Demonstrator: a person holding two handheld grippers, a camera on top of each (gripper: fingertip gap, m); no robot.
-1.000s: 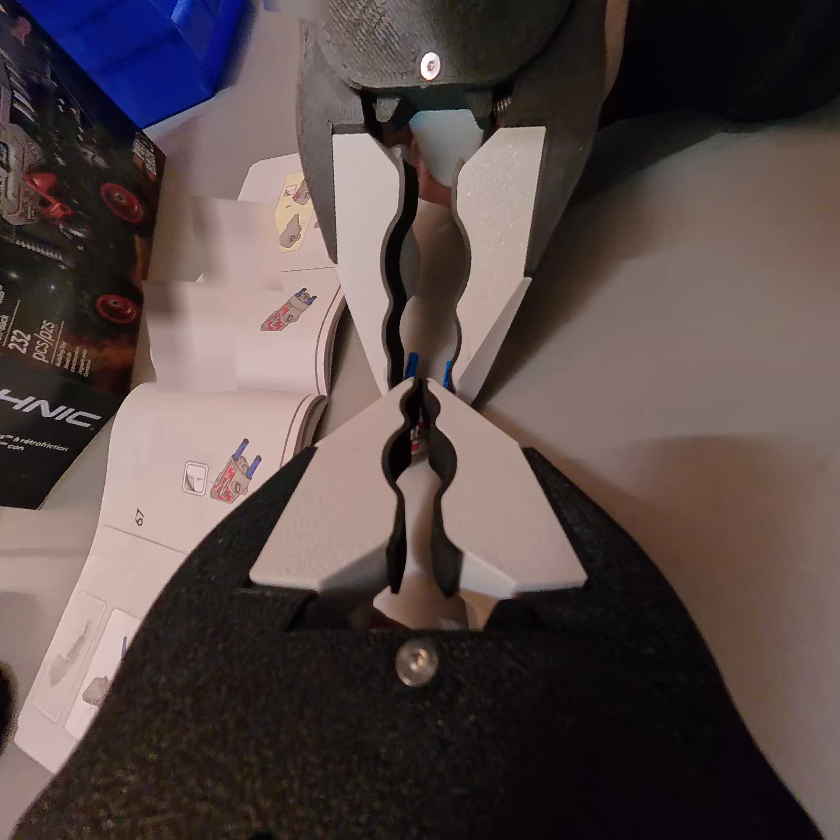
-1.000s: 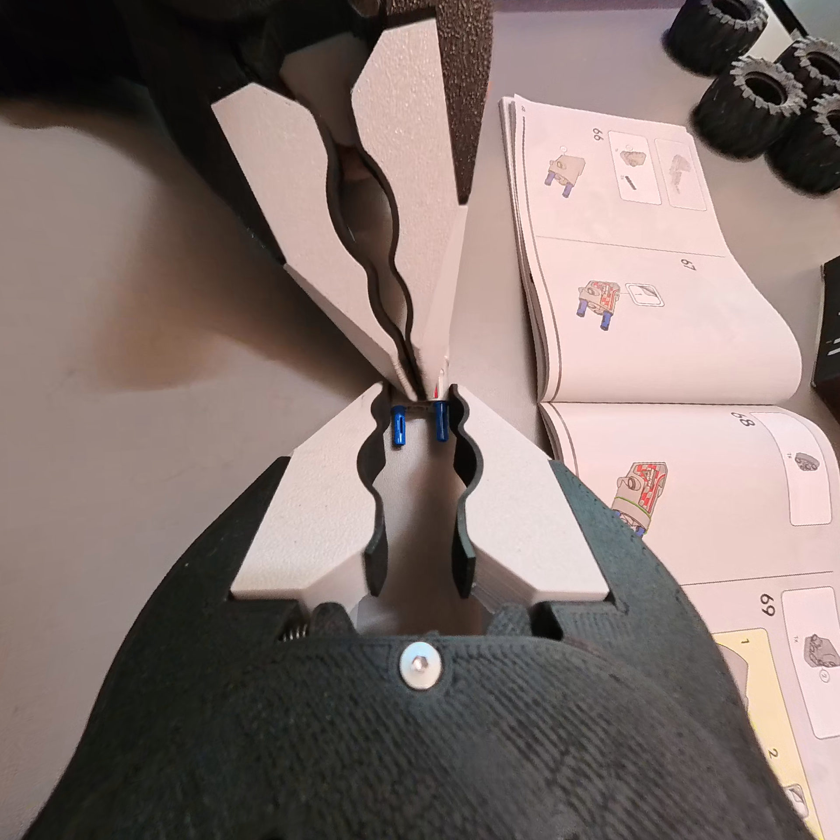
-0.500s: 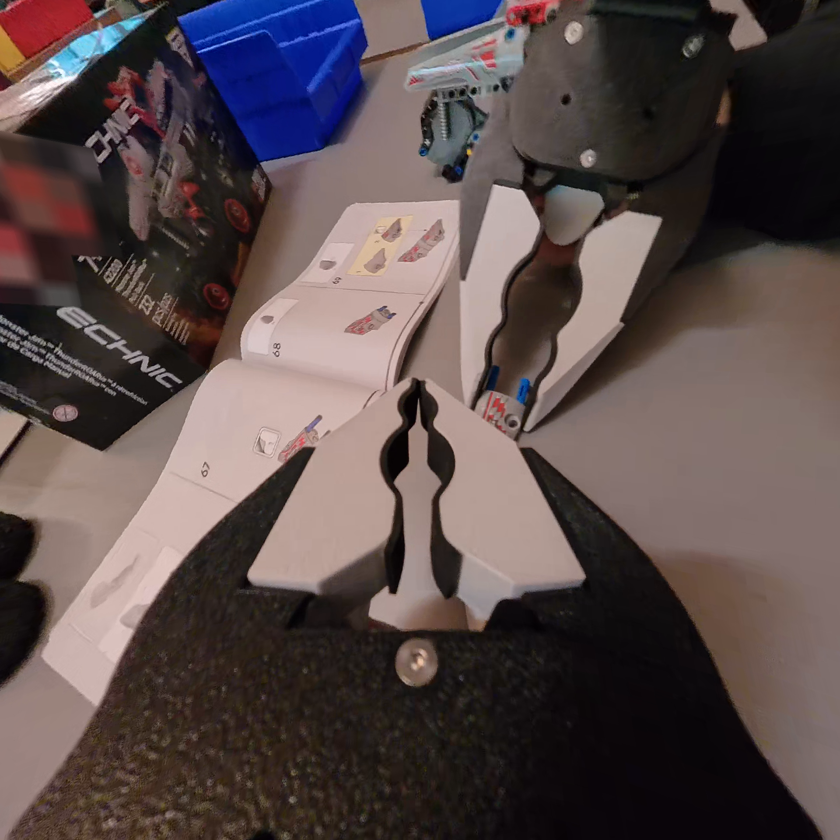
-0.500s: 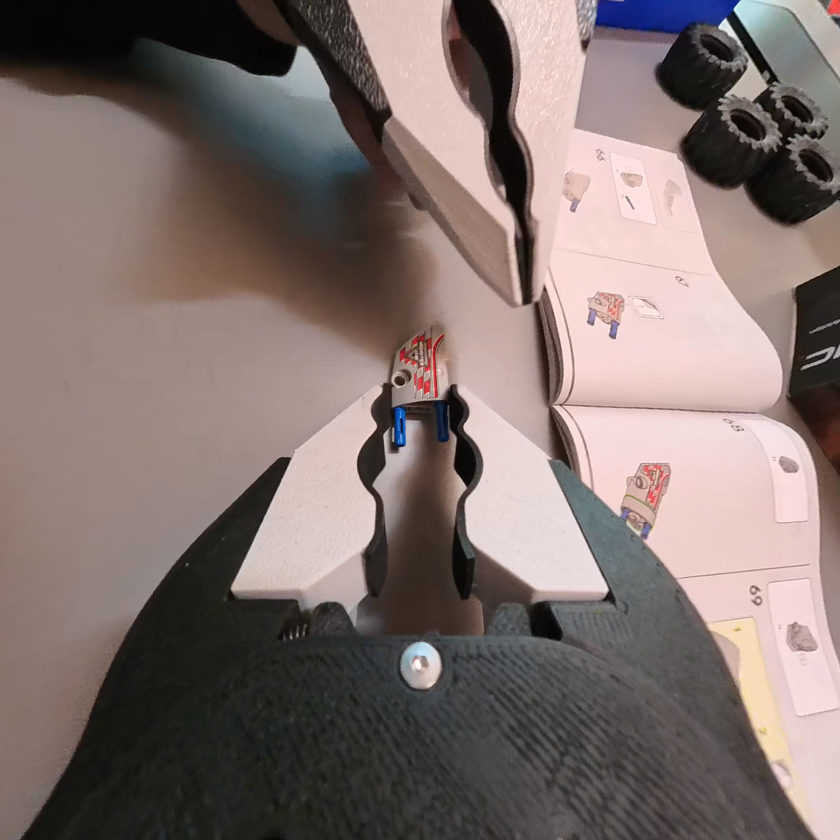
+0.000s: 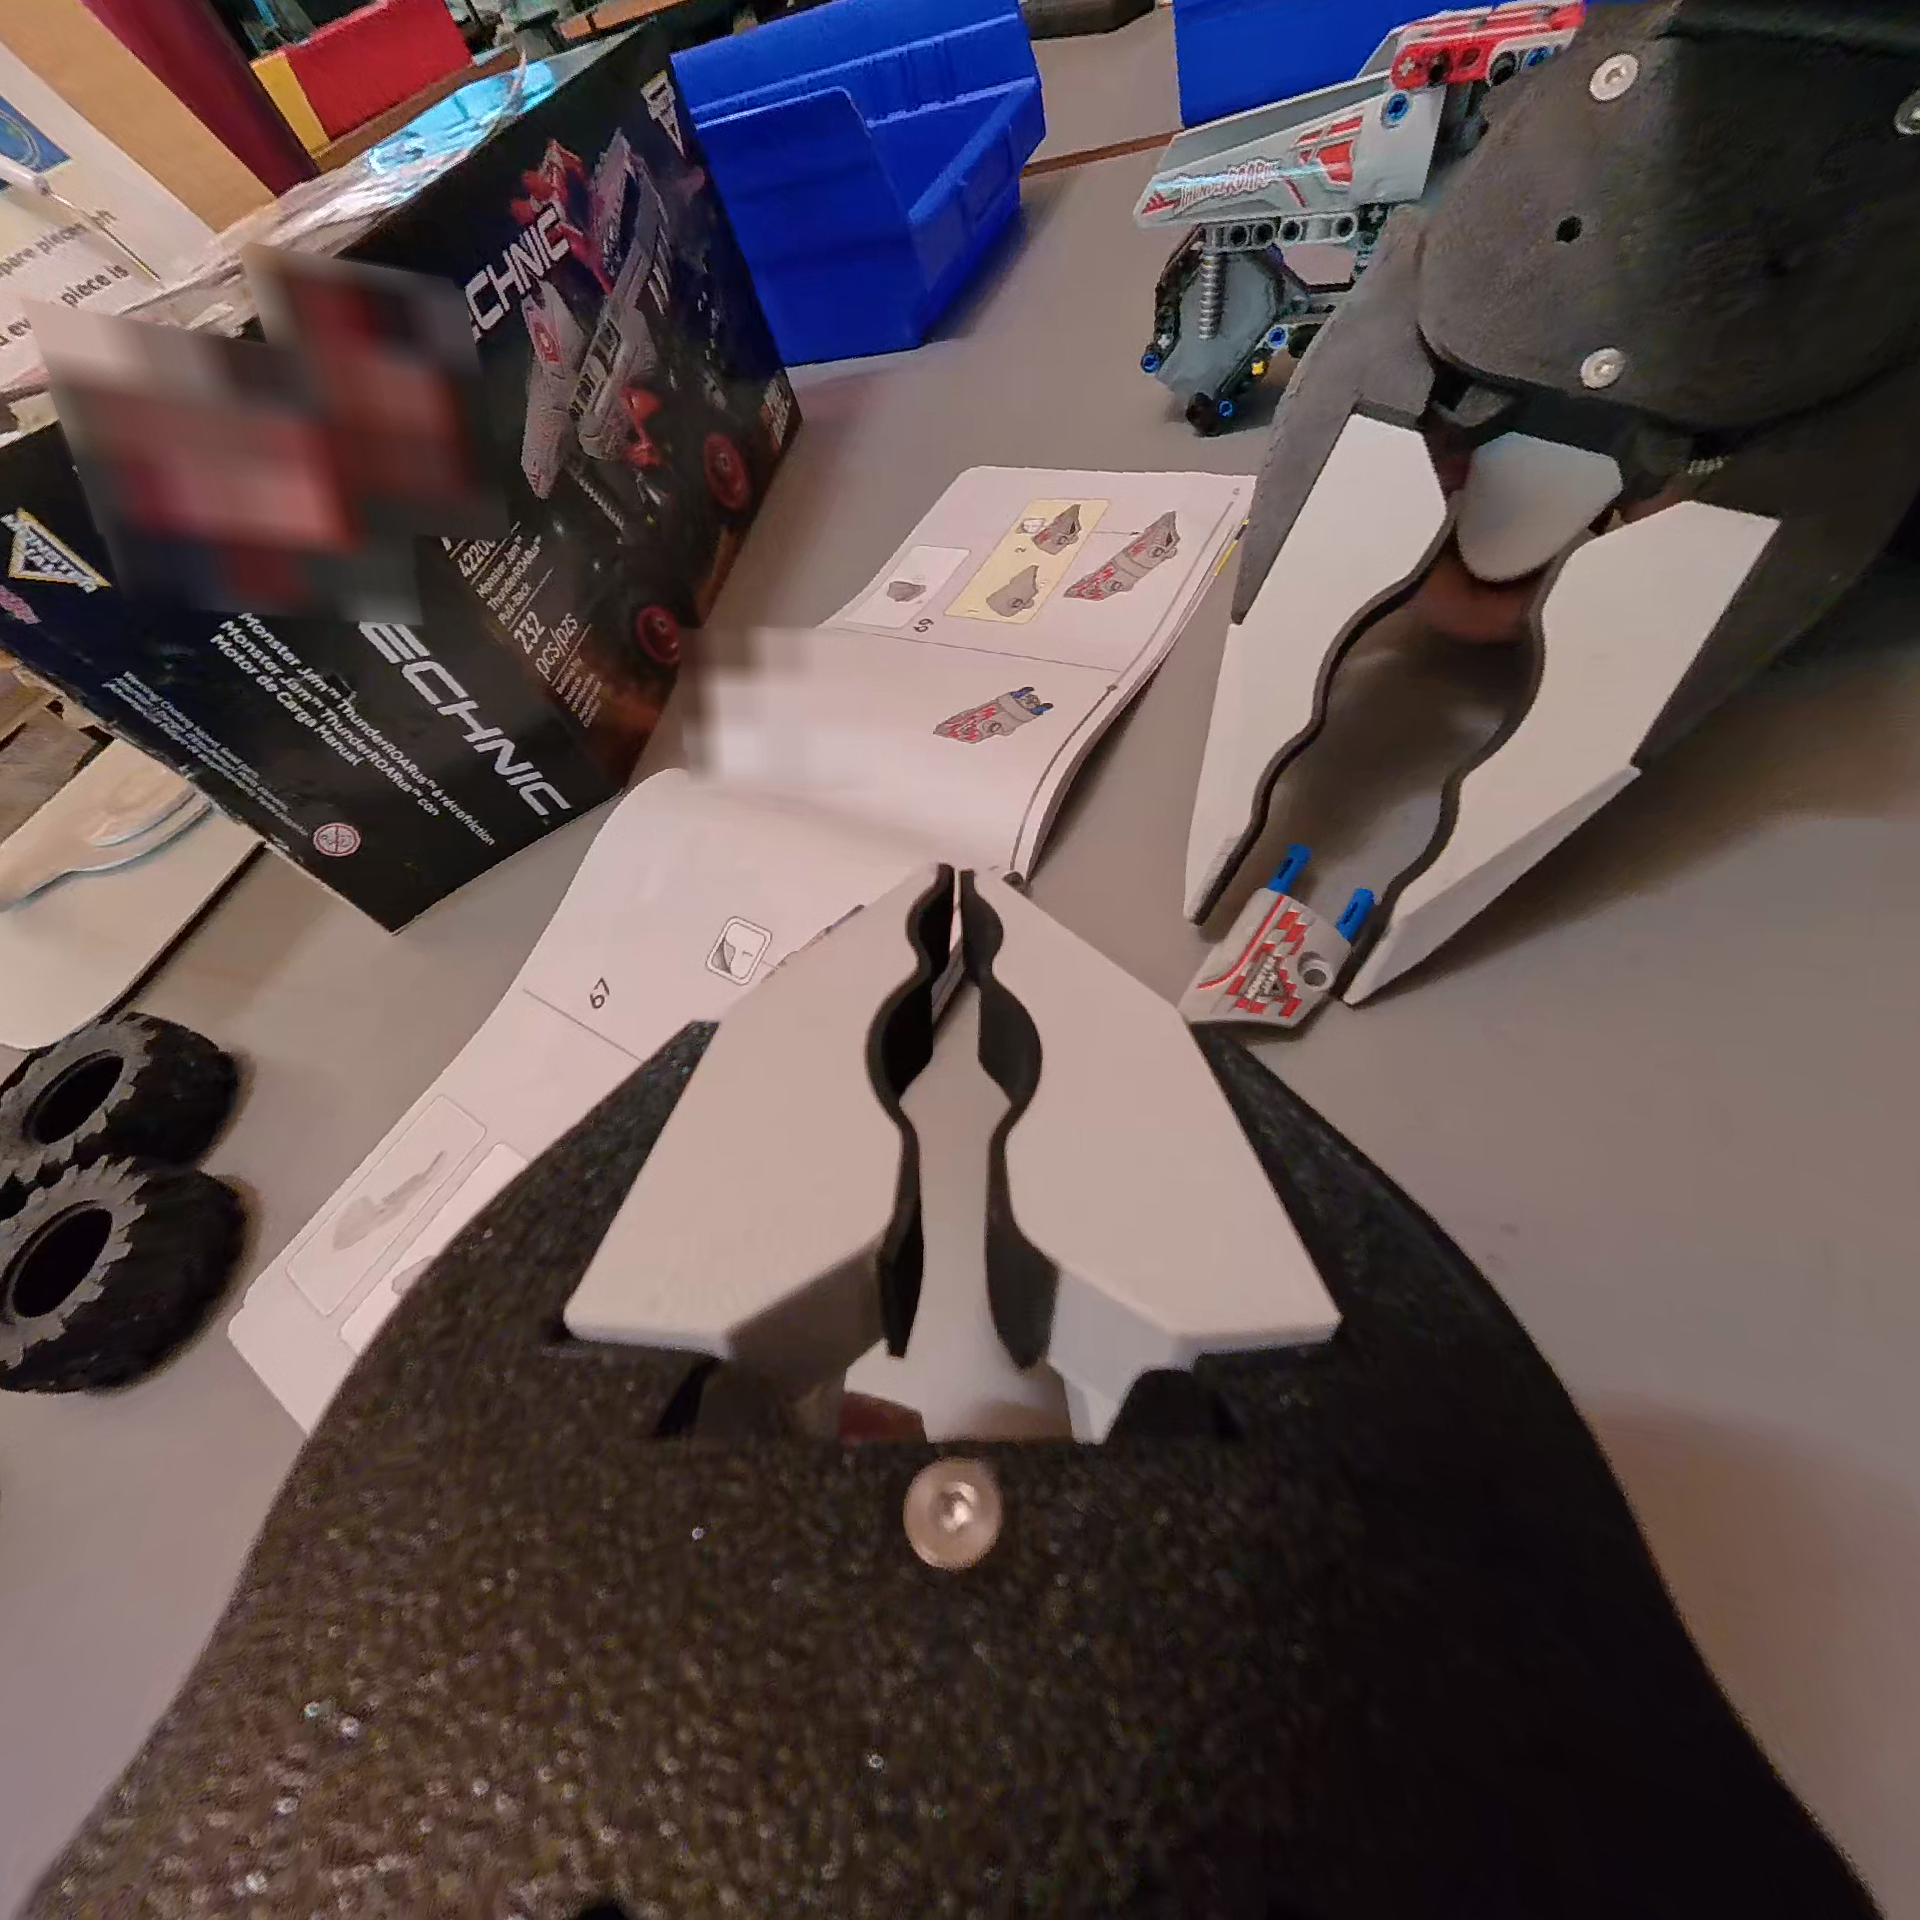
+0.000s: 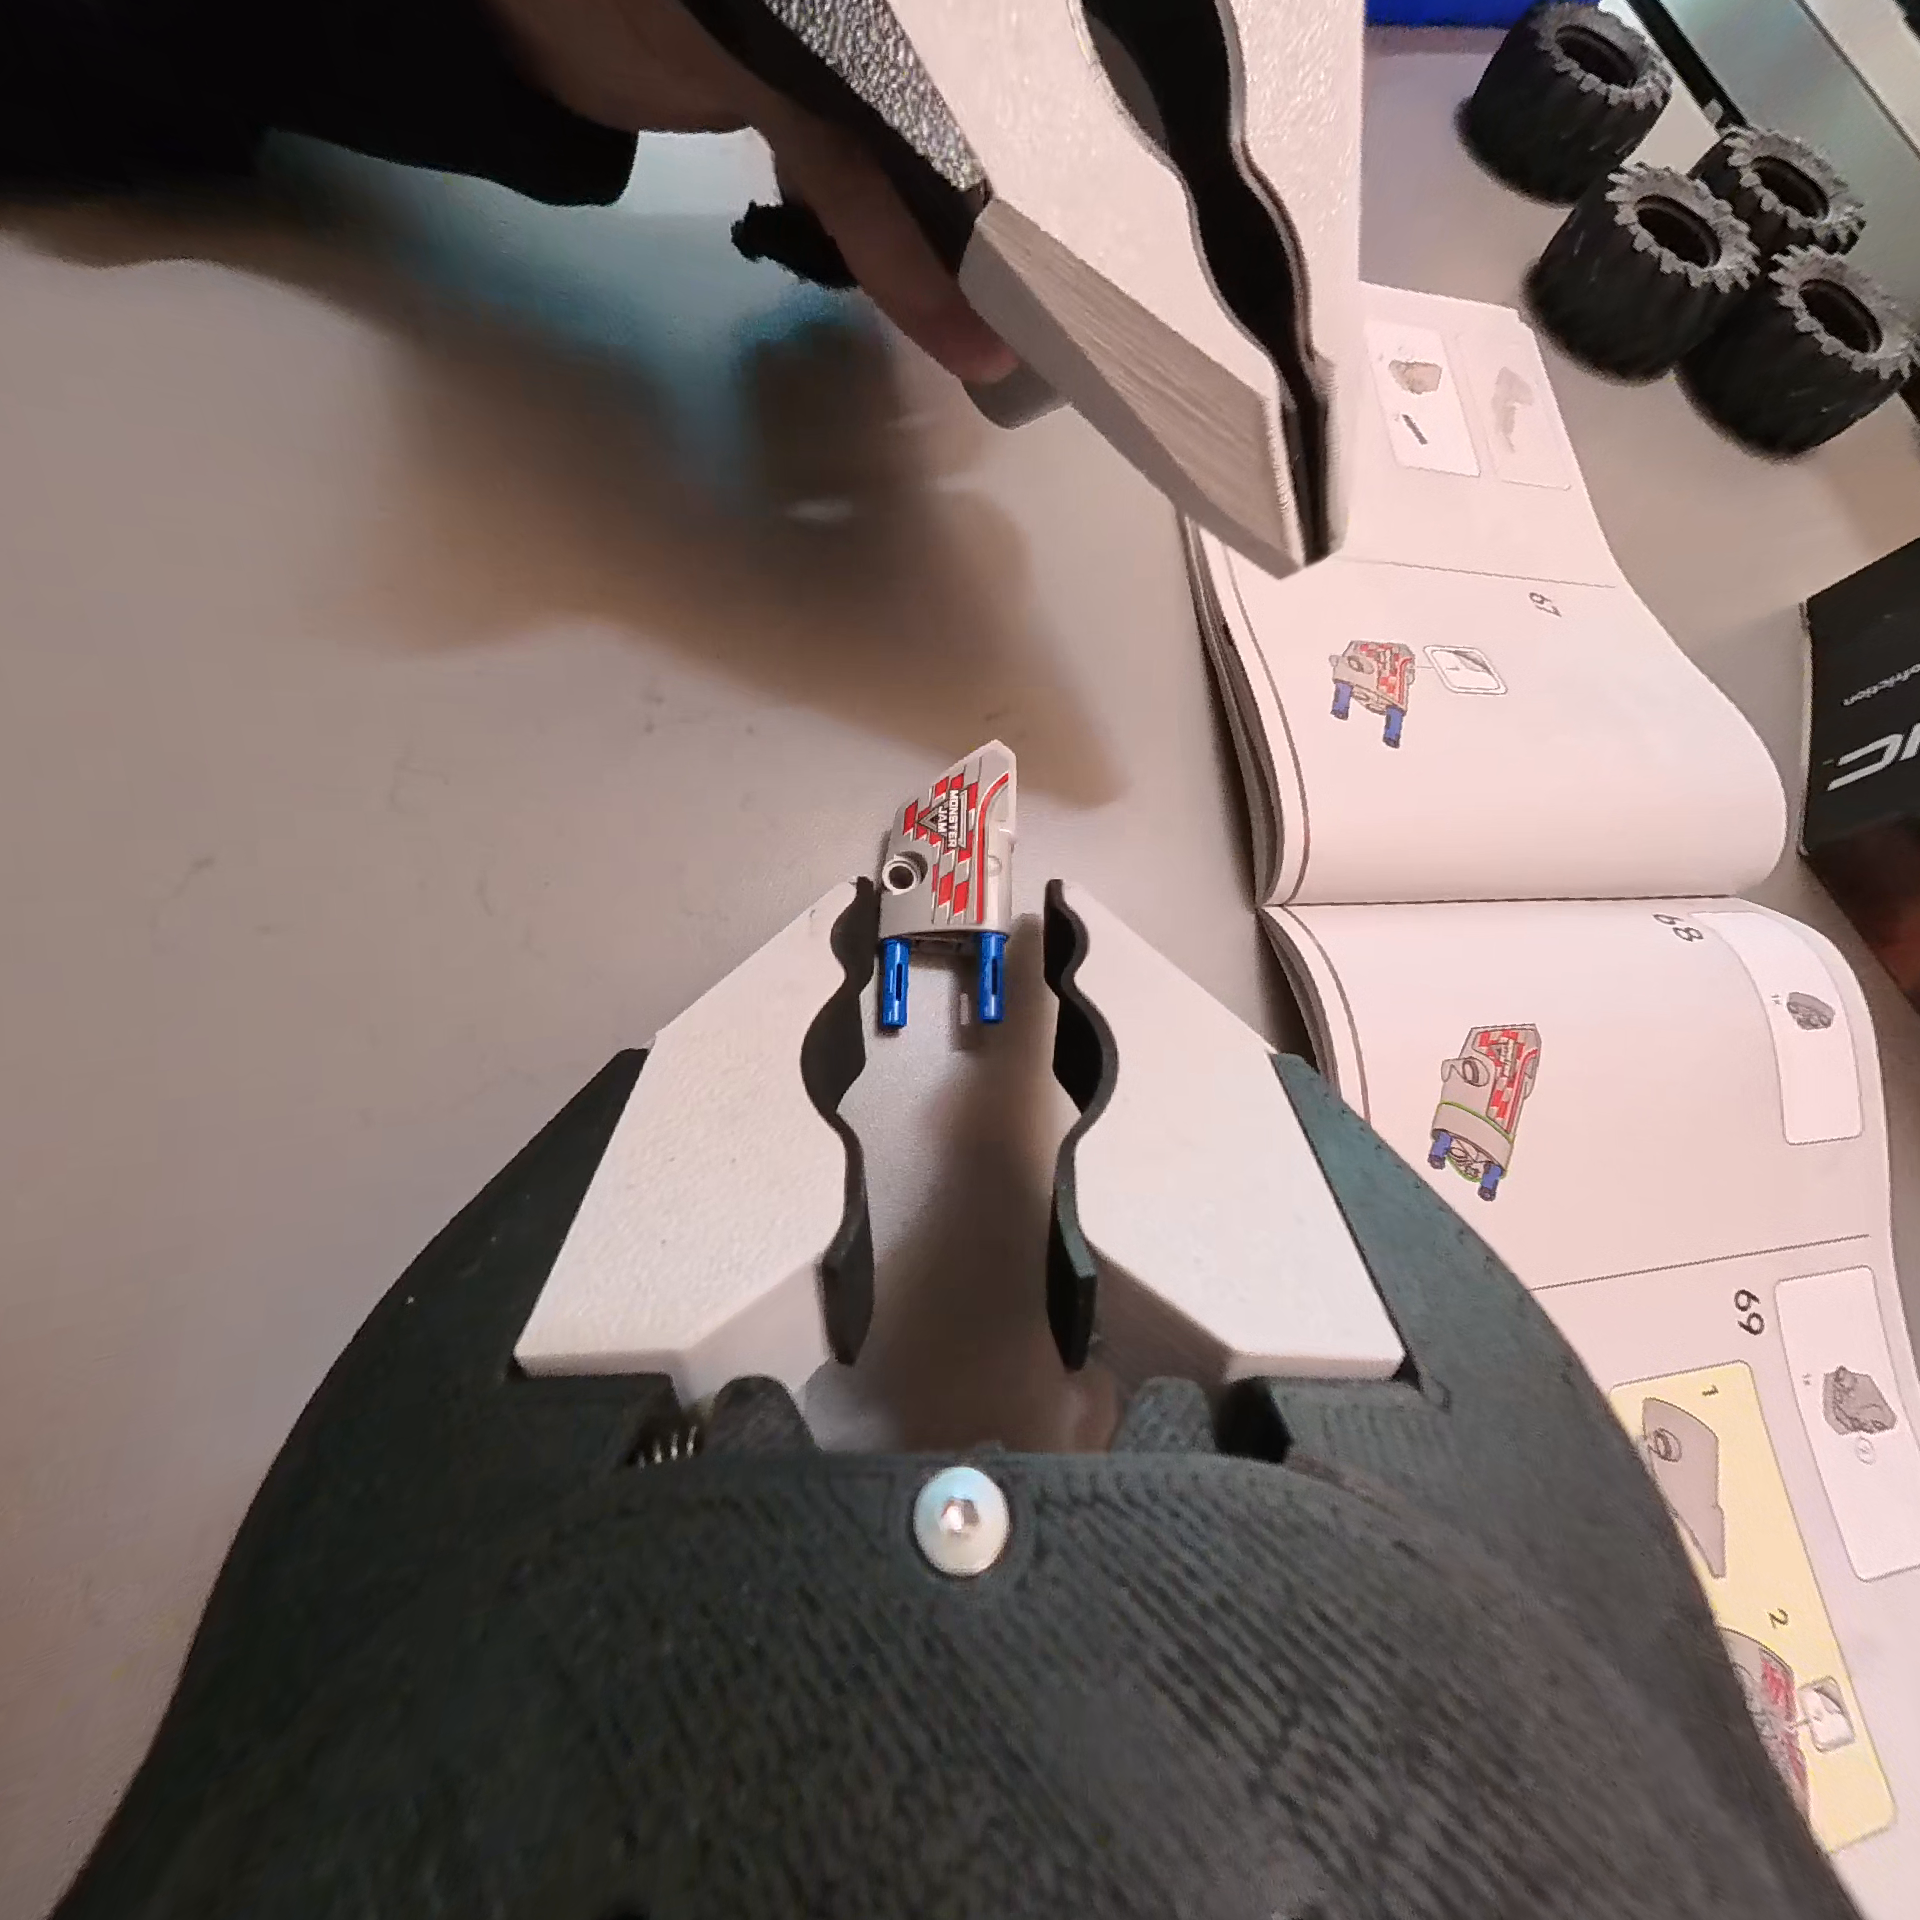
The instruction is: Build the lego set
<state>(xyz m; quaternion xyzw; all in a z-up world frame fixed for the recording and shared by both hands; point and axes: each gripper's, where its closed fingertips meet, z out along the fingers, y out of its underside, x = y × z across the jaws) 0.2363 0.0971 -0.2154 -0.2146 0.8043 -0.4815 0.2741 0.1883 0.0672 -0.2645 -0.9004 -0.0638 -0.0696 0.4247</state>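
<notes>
A small grey panel piece [image 6: 951, 842] with red checks and two blue pins [image 6: 894, 987] lies flat on the table. It sits between the fingertips of my right gripper [image 6: 956, 904], which is open and does not clamp it. The piece also shows in the left wrist view [image 5: 1262, 966], at the tips of the right gripper [image 5: 1288, 940]. My left gripper [image 5: 956, 883] is shut and empty. It hangs above the table, up and to the right of the piece in the right wrist view [image 6: 1309, 551].
The open instruction booklet [image 5: 935, 727] lies beside the piece and also shows in the right wrist view [image 6: 1507, 727]. The set's black box [image 5: 416, 520], blue bins [image 5: 862, 187] and the partly built truck [image 5: 1299, 208] stand behind. Black tyres [image 6: 1714, 229] sit near the booklet. My hands' fingertips stand some 8 cm from each other.
The left gripper let go of the panel, then rose and drew back from it, still shut. The right gripper's fingers spread wider, and the panel now lies loose on the table.
</notes>
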